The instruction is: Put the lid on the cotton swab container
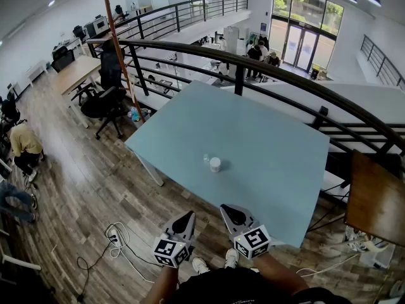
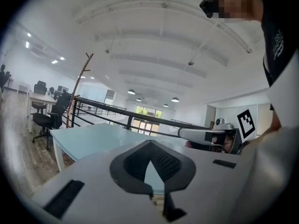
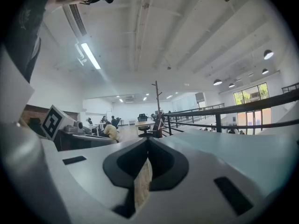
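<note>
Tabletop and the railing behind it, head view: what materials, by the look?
Tabletop: pale blue-green, smooth and even with a soft sheen; painted glass or laminate, can't tell which. Railing: black round tubes with a dull gloss, probably painted metal.

There is one light blue table, and on it stand two small things: one white round container and one small clear piece just left of it. There are two grippers, the left gripper and the right gripper, and each carries one marker cube, so two cubes in all. At the far left I count one wooden desk and one black office chair that shows clearly. One brown table is at the right. On the near floor lies one power strip. One person in a yellow shirt sits at the left.
</note>
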The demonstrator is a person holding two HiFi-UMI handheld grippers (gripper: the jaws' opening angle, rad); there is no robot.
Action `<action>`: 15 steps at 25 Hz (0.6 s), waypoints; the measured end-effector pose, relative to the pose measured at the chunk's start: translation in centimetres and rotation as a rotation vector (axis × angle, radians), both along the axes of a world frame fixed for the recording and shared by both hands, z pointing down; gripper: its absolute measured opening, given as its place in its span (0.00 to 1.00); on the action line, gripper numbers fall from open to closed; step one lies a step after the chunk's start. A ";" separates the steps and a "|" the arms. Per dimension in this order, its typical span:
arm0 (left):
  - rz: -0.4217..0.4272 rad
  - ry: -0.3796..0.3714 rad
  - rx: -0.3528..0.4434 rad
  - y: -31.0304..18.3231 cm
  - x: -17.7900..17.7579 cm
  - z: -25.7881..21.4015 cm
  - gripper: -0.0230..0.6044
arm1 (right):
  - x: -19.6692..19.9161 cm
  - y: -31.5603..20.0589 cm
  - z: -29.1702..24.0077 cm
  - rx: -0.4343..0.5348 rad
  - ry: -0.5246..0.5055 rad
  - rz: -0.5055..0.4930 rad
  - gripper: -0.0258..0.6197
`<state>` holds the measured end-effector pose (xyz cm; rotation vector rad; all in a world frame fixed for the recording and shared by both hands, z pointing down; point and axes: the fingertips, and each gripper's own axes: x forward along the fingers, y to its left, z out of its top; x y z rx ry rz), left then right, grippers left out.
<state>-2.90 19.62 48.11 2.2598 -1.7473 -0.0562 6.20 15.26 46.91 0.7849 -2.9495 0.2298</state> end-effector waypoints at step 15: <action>0.022 0.013 -0.005 2.7 -4.0 0.8 0.05 | -4.1 2.0 0.9 0.008 0.013 0.041 0.07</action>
